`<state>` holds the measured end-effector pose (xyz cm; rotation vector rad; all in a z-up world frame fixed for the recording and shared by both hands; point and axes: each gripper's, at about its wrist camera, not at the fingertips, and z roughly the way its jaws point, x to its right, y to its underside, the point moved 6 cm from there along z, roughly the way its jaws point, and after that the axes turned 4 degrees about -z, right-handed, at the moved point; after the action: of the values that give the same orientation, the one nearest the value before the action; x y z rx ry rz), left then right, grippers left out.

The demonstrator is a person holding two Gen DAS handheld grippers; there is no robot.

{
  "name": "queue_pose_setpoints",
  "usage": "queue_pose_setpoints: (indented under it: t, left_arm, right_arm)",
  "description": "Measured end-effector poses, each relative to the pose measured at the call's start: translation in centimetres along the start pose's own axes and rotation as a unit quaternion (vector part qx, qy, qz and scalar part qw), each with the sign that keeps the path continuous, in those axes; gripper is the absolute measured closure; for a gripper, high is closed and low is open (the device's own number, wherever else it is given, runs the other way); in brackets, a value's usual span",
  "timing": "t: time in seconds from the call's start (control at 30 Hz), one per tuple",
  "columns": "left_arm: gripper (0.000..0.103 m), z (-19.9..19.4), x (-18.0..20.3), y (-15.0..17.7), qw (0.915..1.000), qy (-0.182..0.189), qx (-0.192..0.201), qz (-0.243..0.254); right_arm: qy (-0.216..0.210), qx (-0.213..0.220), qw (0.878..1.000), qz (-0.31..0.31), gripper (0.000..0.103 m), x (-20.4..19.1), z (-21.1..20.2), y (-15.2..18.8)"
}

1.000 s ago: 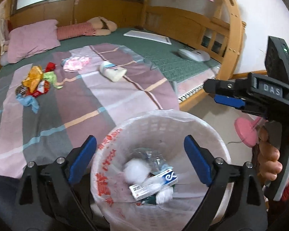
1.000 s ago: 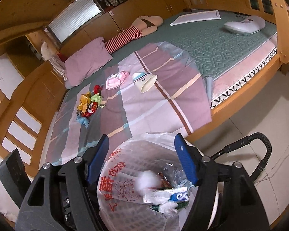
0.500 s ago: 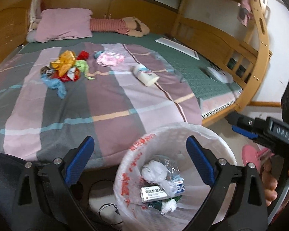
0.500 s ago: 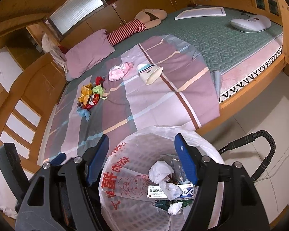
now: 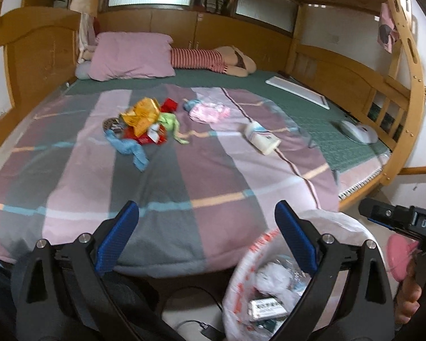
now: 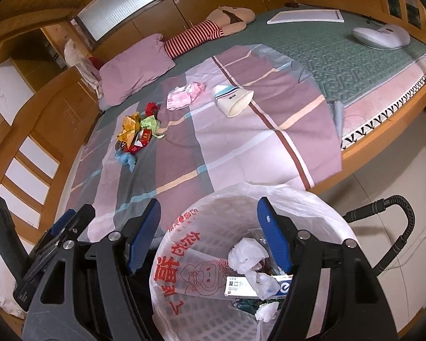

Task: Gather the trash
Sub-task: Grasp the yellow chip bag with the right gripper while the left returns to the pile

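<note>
While both grippers' jaws stand apart and empty, the left gripper (image 5: pixel 204 237) faces the wrapper pile (image 5: pixel 144 122) at eleven o'clock on the bed (image 5: pixel 184 176); next, reach and clamp one wrapper for the lined bin (image 6: pixel 241 199).

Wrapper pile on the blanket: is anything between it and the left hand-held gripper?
Nothing visible. Only bare striped blanket lies between the open left hand-held gripper and the wrapper pile. The trash bin sits off to the right, beside the bed.
</note>
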<state>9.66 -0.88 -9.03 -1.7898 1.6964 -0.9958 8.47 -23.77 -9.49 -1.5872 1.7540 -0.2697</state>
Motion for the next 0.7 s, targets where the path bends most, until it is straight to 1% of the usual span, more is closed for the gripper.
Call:
queue_pose_setpoints:
  t: [0.1, 0.17, 0.23, 0.3, 0.37, 0.43, 0.5, 0.53, 0.57, 0.6, 0.63, 0.67, 0.7]
  left_arm:
    - [0.007, 0.9, -1.5, -1.1, 0.9997, -0.019, 0.009, -0.009]
    - [0.007, 1.6, -2.6, -2.5, 0.9985, -0.048, 0.026, -0.004]
    - [0.006, 2.7, -3.6, -4.1, 0.9955, -0.085, 0.040, 0.008]
    - [0.006, 4.2, -5.0, -5.8, 0.9920, -0.119, 0.043, 0.004]
    - [0.006, 6.0, -6.8, -7.4, 0.9884, -0.146, 0.037, -0.023]
    - [0.005, 8.0, -9.1, -8.7, 0.9828, -0.172, 0.021, -0.064]
    - [0.005, 9.8, -11.3, -9.5, 0.9756, -0.199, 0.011, -0.093]
    - [0.005, 10.6, -12.5, -9.6, 0.9713, -0.218, 0.021, -0.093]
    - [0.005, 11.3, -13.6, -9.5, 0.9653, -0.245, 0.027, -0.085]
    - [0.005, 11.9, -15.0, -9.0, 0.9519, -0.294, 0.004, -0.085]
    - [0.005, 12.5, -16.6, -8.5, 0.9376, -0.331, -0.034, -0.102]
    - [0.005, 12.7, -17.5, -8.3, 0.9346, -0.331, -0.045, -0.123]
    - [0.005, 12.9, -18.4, -8.6, 0.9362, -0.315, -0.046, -0.149]
  right_arm:
    - [0.002, -0.007, 1.000, -0.005, 0.034, -0.4, 0.9, -0.2]
    - [0.006, -0.011, 1.000, -0.011, 0.034, -0.6, 1.5, -0.3]
    - [0.009, -0.014, 1.000, -0.015, 0.034, -0.8, 2.2, -0.6]
    - [0.011, -0.017, 1.000, -0.015, 0.034, -1.0, 3.0, -0.9]
    - [0.013, -0.021, 1.000, -0.014, 0.034, -1.1, 3.8, -1.4]
    - [0.017, -0.024, 0.999, -0.013, 0.034, -1.3, 4.5, -2.0]
    - [0.020, -0.025, 0.999, -0.012, 0.034, -1.5, 5.5, -2.9]
    - [0.021, -0.026, 0.999, -0.012, 0.034, -1.6, 5.9, -3.3]
    - [0.020, -0.027, 0.999, -0.012, 0.034, -1.9, 6.6, -3.9]
    - [0.020, -0.029, 0.999, -0.014, 0.034, -2.2, 7.3, -4.5]
    - [0.020, -0.030, 0.999, -0.016, 0.034, -2.5, 7.8, -5.0]
    - [0.023, -0.031, 0.999, -0.021, 0.034, -3.1, 8.8, -5.9]
    - [0.024, -0.032, 0.999, -0.025, 0.034, -3.5, 9.4, -6.4]
